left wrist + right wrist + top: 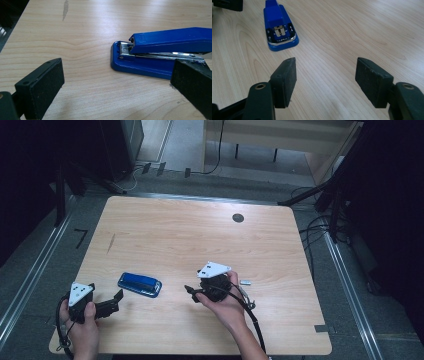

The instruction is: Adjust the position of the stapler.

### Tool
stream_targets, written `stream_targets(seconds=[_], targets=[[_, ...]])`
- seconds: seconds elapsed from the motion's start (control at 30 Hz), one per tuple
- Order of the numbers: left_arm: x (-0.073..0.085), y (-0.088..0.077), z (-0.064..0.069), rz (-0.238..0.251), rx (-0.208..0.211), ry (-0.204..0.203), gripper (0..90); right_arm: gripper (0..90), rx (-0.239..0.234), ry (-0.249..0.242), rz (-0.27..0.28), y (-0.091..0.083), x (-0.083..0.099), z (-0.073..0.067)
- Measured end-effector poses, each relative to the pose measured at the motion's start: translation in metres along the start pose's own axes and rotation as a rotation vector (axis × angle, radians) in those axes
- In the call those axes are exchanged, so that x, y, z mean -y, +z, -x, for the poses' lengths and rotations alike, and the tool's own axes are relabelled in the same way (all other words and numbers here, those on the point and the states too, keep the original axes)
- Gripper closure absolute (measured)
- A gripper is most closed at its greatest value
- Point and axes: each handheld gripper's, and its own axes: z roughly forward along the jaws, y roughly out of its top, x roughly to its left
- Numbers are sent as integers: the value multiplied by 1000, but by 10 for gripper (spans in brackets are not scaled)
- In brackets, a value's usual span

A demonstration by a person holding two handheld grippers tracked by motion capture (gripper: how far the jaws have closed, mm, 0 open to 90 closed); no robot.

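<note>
A pale wooden table (190, 235) stands on a grey floor with dark stands and cables around it, and I sit at its near edge with a tool in each hand.

From the high view, the blue stapler (140, 284) lies flat near the front left of the table. My left gripper (116, 300) rests just to its left, pointing at it, and my right gripper (191, 291) sits to its right, also aimed that way. A small grey piece (245, 282) lies off to the right, apart from everything.

In the left gripper view, my jaws stand wide with nothing pressed between the pads. The stapler (160, 53) lies just ahead and to the right, its hinge end nearest, and the right-hand pad overlaps its base in the picture; I cannot tell whether they touch.

In the right gripper view, my jaws are likewise spread and empty over bare wood. The stapler (279, 27) sits ahead to the upper left, its front nose toward me.

I judge this to be the approach: both tools are closing in from opposite ends. Next I must line one pair of jaws across the stapler's body and clamp.
</note>
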Motion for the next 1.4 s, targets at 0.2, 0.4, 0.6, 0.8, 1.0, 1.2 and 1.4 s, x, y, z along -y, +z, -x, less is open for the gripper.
stream_targets(seconds=[0.2, 0.4, 0.6, 0.8, 1.0, 1.2, 1.4], targets=[[0, 0, 0, -3, 1, -2, 0, 355, -16, -4, -16, 8, -4, -4], [0, 0, -1, -1, 2, -3, 0, 362, -34, -13, -23, 16, -10, -8], [0, 0, 0, -2, -4, 4, 0, 364, -74, -30, -21, 30, -15, -16], [0, 0, 3, -4, -13, 31, 0, 364, -97, -33, -21, 39, -19, -19], [0, 1, 6, -13, -26, 45, 0, 365, -122, -43, -28, 47, -24, -26], [0, 2, 6, -14, -22, 47, 0, 365, -157, -55, -27, 59, -34, -37], [0, 1, 4, -12, -10, 37, 0, 374, -164, -68, -44, 70, -39, -42]])
